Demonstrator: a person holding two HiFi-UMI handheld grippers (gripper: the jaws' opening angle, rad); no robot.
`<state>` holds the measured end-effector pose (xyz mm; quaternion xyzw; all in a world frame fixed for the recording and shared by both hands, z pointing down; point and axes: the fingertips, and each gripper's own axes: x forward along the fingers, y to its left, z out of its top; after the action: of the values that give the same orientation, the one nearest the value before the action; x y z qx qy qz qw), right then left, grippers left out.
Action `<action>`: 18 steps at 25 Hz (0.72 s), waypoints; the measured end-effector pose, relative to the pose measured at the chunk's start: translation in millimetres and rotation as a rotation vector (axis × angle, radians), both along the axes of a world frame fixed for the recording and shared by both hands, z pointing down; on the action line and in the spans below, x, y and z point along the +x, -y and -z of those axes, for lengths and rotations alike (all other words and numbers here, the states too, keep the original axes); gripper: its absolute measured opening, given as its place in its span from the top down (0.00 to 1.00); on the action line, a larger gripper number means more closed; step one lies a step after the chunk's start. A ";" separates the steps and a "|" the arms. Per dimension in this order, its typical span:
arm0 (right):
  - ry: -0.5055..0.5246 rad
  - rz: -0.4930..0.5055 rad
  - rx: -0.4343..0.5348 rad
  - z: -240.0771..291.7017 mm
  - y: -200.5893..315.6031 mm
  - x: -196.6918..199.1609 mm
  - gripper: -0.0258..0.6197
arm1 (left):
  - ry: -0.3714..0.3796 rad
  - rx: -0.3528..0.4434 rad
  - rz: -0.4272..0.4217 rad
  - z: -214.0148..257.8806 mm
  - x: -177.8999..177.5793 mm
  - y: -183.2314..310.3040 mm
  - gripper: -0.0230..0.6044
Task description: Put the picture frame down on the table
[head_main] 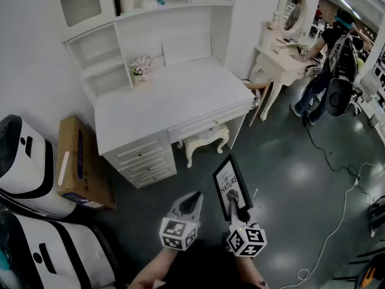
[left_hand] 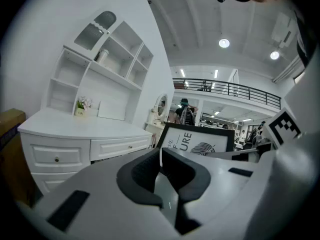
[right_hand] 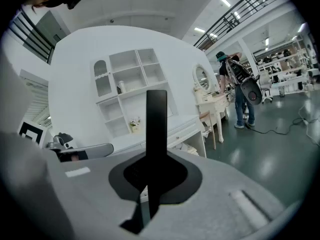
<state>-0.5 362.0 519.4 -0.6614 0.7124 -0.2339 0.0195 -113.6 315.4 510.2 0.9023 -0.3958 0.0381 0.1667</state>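
Observation:
The picture frame [head_main: 231, 185] is black with a white print, and it stands upright above the dark floor in front of the white desk [head_main: 174, 98]. My right gripper [head_main: 232, 206] is shut on its lower edge. In the right gripper view the frame [right_hand: 156, 129] shows edge-on as a black bar rising from between the pads, with the desk [right_hand: 172, 131] behind it. My left gripper [head_main: 192, 201] hangs just left of the frame, jaws together and empty. In the left gripper view the frame [left_hand: 197, 141] faces me beyond the closed left gripper [left_hand: 161, 154], and the desk [left_hand: 75, 126] lies to the left.
A small flower pot [head_main: 141, 70] sits at the desk's back left. A white stool [head_main: 207, 140] is tucked under the desk. A cardboard box [head_main: 81, 161] and white-and-black machines [head_main: 24, 167] stand at the left. A vanity table [head_main: 283, 59], a person [head_main: 331, 71] and floor cables [head_main: 337, 221] are on the right.

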 end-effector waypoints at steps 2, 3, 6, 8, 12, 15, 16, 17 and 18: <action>0.002 -0.005 -0.003 -0.3 -1.2 -0.2 0.94 | -0.001 -0.001 -0.005 -0.2 -0.2 -0.2 0.93; 0.003 -0.006 -0.004 -0.2 -2.0 -0.5 0.94 | -0.001 -0.002 -0.008 -0.4 -0.4 -0.5 0.93; 0.001 -0.006 -0.002 0.8 -4.3 -2.9 0.94 | -0.003 -0.006 -0.012 -1.3 -0.9 -1.7 0.93; -0.002 -0.005 -0.002 1.7 -4.8 -4.8 0.94 | -0.003 -0.006 -0.018 -1.2 -0.6 -2.1 0.93; 0.021 -0.013 0.000 3.3 -5.4 -9.6 0.94 | -0.003 -0.010 -0.026 -0.9 -3.7 -2.6 0.93; 0.031 -0.019 0.009 3.7 -8.2 -13.0 0.94 | -0.006 -0.014 -0.027 -2.9 -8.2 -5.5 0.93; 0.033 -0.019 0.012 3.6 -8.5 -14.3 0.94 | -0.005 -0.017 -0.027 -4.3 -9.6 -5.9 0.93; 0.039 -0.019 0.012 3.0 -8.8 -15.6 0.94 | -0.004 -0.019 -0.026 -5.7 -11.2 -6.0 0.93; 0.050 -0.019 0.009 2.0 -9.5 -16.9 0.94 | -0.005 -0.023 -0.023 -7.0 -13.0 -6.3 0.93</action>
<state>-17.4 371.5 517.4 -0.6619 0.7065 -0.2468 0.0425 -126.6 321.7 517.2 0.9049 -0.3845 0.0423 0.1775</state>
